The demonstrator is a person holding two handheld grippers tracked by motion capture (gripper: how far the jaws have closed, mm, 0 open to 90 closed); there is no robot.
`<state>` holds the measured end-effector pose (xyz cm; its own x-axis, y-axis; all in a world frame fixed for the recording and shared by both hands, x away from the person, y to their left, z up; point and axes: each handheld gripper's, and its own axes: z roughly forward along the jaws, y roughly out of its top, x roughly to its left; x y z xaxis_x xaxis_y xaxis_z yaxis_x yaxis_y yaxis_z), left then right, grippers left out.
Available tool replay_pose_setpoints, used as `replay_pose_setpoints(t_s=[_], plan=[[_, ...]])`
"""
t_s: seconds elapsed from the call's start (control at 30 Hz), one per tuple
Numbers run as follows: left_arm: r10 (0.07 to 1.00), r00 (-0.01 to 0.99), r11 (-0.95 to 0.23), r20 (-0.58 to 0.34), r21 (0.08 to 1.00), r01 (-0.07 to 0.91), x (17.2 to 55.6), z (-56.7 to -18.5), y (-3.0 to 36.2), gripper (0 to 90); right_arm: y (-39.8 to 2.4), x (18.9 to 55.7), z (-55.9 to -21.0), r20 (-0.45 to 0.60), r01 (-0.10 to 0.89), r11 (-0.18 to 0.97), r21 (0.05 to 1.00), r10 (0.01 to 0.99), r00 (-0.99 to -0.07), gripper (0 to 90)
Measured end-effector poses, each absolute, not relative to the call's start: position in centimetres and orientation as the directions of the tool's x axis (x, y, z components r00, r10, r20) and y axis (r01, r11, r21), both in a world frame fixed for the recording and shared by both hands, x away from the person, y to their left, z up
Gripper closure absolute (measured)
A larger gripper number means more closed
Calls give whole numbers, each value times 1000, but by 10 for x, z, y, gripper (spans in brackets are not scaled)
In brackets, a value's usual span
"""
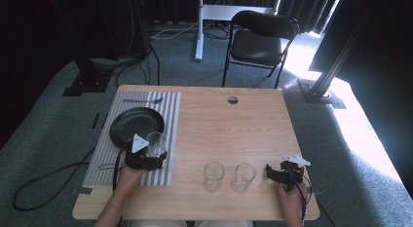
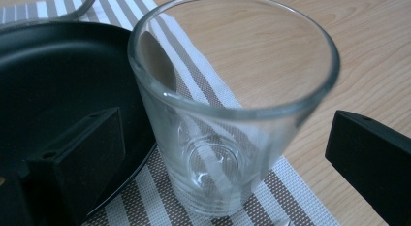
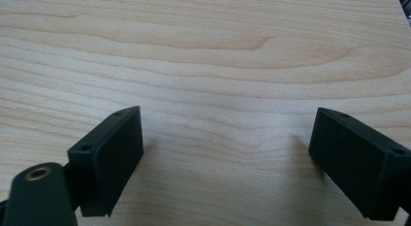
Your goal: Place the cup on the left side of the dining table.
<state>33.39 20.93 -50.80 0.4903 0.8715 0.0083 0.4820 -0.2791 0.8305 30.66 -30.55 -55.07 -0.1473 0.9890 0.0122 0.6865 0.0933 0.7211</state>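
Grey carpet surrounds a light wood tabletop [image 1: 234,134], with dark curtains and a black folding chair [image 1: 260,42] at the far side. No brand, label or writing can be read on any item.

Left gripper [image 1: 151,161]: the jaws are released and stand wide apart. A clear drinking glass [image 2: 228,114] stands upright between them, on a striped placemat [image 2: 291,197]. In the left gripper view there is a visible gap between the glass wall and each jaw, so neither pad presses on it. The gap on the right jaw's side is the wider one. A black plate [image 2: 53,75] lies on the same placemat, behind and under the left jaw, with its rim just beside the base of the glass. In the high view the glass [image 1: 155,141] stands just ahead of the jaws, at the near right edge of the plate [image 1: 136,124]. A fork [image 1: 142,100] lies on the placemat [image 1: 170,120] beyond the plate, well ahead of the jaws.

Right gripper [image 1: 272,172]: the jaws are released and grasp nothing. In the right gripper view bare wood grain lies between and ahead of them [image 3: 228,153].

Two more clear glasses stand upright on the bare tabletop, between the two grippers. The nearer one [image 1: 243,177] stands just beyond the right gripper's jaw tips. The other [image 1: 214,176] stands near it, farther along the same line. The two do not touch.
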Motion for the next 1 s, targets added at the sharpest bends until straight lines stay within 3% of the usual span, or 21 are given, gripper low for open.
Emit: replay_pose_setpoints(t_s=[0.17, 0.5, 1.0], plan=[[874, 486, -280, 14, 832, 478, 329, -506, 210, 11, -305, 307, -551, 12, 686, 94, 721, 989, -148, 116], [884, 466, -266, -38, 778, 569, 318, -515, 218, 11, -306, 307, -551, 11, 687, 94, 721, 989, -148, 116], [928, 371, -225, -10, 780, 584, 296, -523, 233, 11, -305, 307, -551, 13, 687, 92, 721, 989, -146, 116]])
